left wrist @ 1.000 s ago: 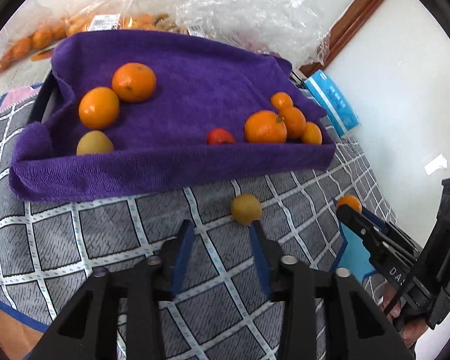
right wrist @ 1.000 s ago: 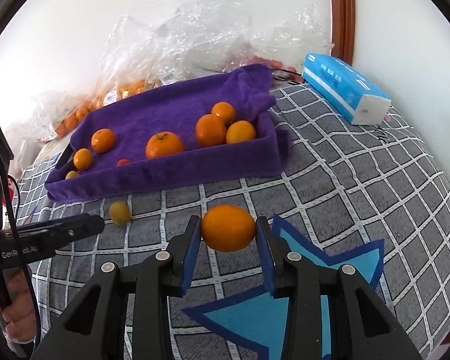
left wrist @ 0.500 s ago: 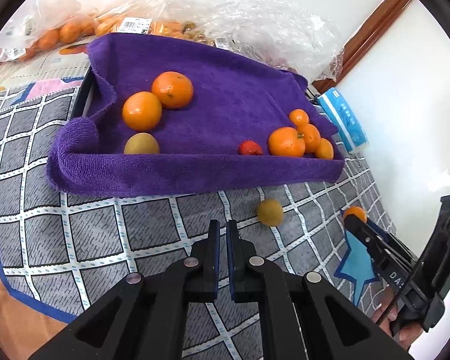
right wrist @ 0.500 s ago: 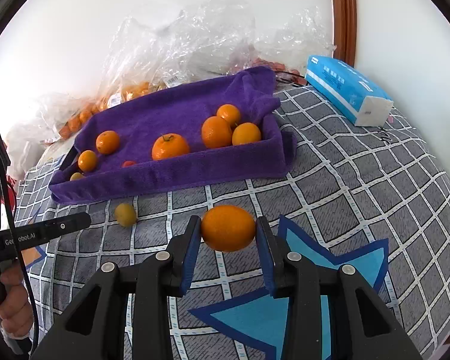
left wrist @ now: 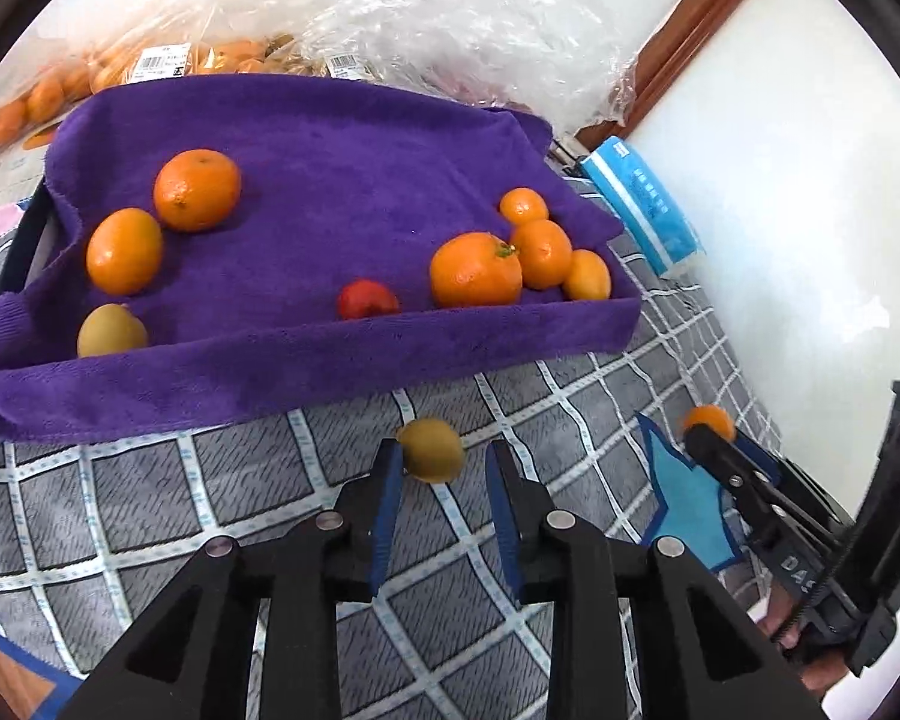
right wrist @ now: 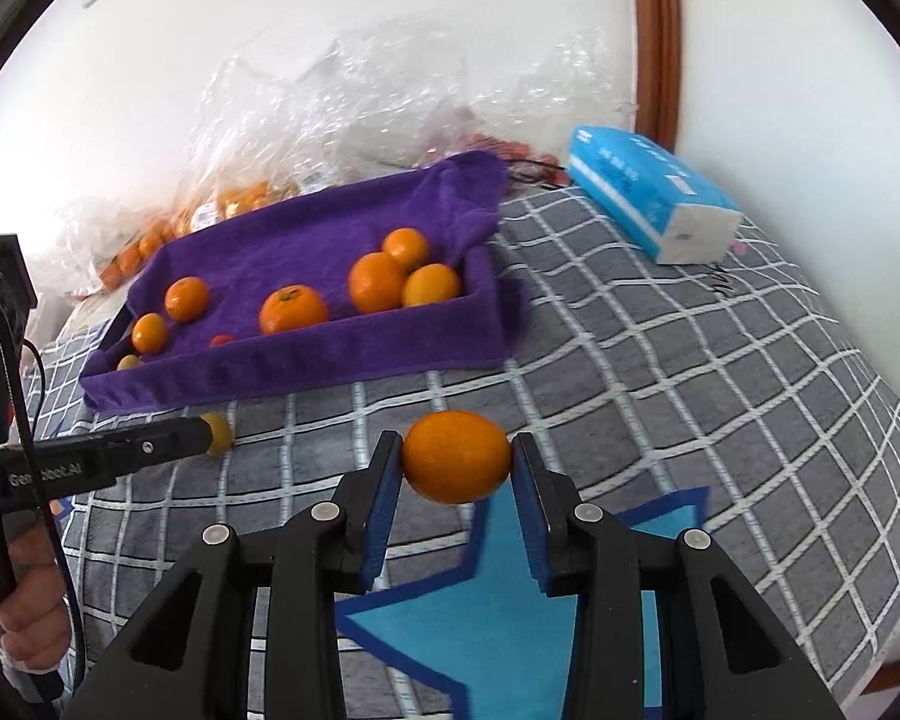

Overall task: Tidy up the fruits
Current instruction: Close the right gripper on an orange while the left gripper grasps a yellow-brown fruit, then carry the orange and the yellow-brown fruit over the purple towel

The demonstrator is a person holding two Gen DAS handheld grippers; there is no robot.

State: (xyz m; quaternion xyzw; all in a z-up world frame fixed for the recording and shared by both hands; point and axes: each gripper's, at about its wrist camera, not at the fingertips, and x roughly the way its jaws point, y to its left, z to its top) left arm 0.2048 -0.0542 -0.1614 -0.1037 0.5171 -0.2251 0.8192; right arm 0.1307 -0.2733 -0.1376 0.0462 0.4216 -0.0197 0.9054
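Note:
A small yellow-green fruit [left wrist: 431, 450] lies on the checked cover just in front of the purple towel-lined tray [left wrist: 330, 372]. My left gripper [left wrist: 444, 456] has it between its fingertips; the jaws are opening, with a gap on the right side. My right gripper [right wrist: 456, 456] is shut on an orange [right wrist: 456, 480], held above the cover. The tray [right wrist: 306, 372] holds several oranges, a small red fruit [left wrist: 366, 300] and another yellow-green fruit [left wrist: 111, 330]. In the right wrist view my left gripper [right wrist: 201, 435] reaches in from the left.
Clear plastic bags [left wrist: 450, 18], some with oranges inside, pile up behind the tray. A blue tissue pack [right wrist: 648, 192] lies at the back right near the white wall. The grey checked cover [left wrist: 150, 510] with a blue star patch spreads in front.
The left gripper shut empty half a second ago, then opened again and moved up to the yellow-green fruit, which now sits between its fingers. The right gripper kept still with its orange.

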